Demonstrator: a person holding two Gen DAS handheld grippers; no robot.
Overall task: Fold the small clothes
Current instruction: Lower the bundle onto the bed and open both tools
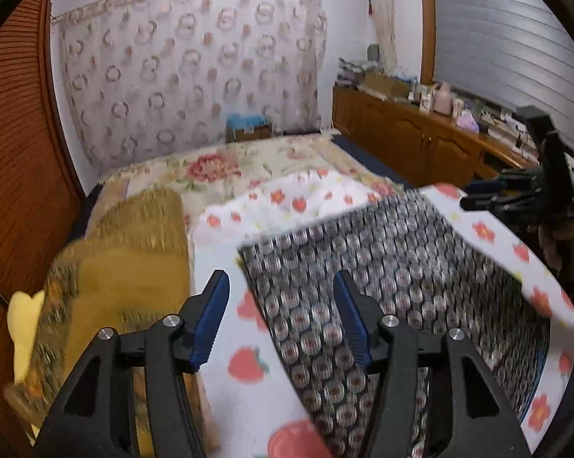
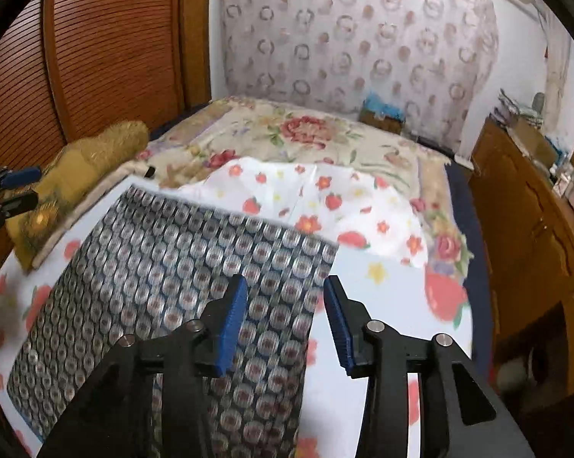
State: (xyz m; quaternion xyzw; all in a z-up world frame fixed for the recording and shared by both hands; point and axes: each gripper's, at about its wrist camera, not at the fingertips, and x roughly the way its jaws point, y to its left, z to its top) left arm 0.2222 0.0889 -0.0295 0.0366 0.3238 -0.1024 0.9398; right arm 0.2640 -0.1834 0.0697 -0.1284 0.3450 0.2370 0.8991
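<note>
Two grippers hover over one dark circle-patterned garment (image 2: 164, 286) spread flat on the strawberry-print sheet (image 2: 378, 267). The left gripper (image 1: 281, 320) and the right gripper (image 2: 285, 322) each stand parted and empty. Motion blur smears the garment's edges, and its near end is cut off.

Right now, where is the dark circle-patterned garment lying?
The dark circle-patterned garment lies flat on the strawberry-print sheet, ahead of both open grippers in both wrist views, with the mustard cushion to its left.
</note>
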